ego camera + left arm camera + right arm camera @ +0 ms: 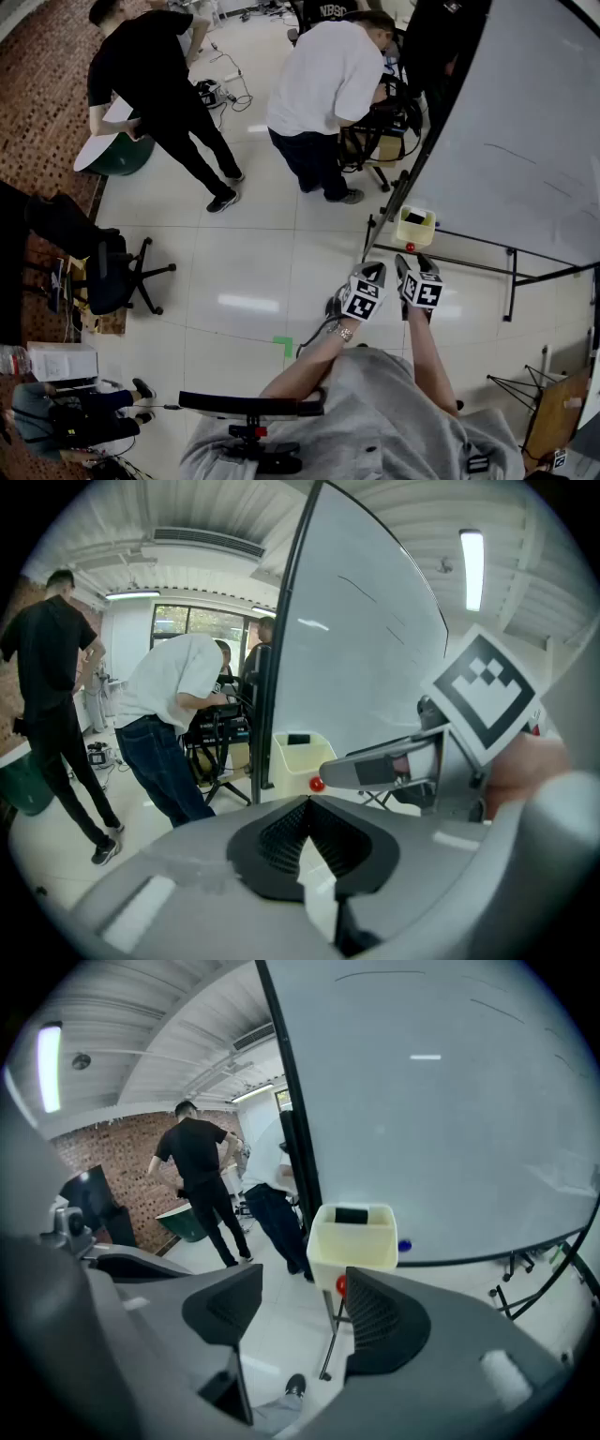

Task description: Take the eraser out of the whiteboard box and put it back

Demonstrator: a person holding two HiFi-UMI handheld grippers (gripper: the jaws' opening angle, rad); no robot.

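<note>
A pale yellow box [415,228] hangs at the lower left corner of the whiteboard [525,141]. The black eraser [413,217] lies inside it. The right gripper view shows the same box [352,1246] straight ahead with the eraser [352,1215] at its top and a red magnet [341,1284] below. My right gripper [305,1290] is open and empty, a short way before the box. My left gripper [308,803] looks shut with nothing in it, beside the right gripper [375,771]. The box [300,757] lies beyond both. In the head view the left gripper [376,272] and the right gripper [413,265] sit side by side just below the box.
The whiteboard's black stand legs [469,262] spread across the floor under the box. Two people [323,84] stand at the back by an equipment cart [375,141]. An office chair [117,272] is at the left. A blue magnet [404,1245] sits on the board's lower edge.
</note>
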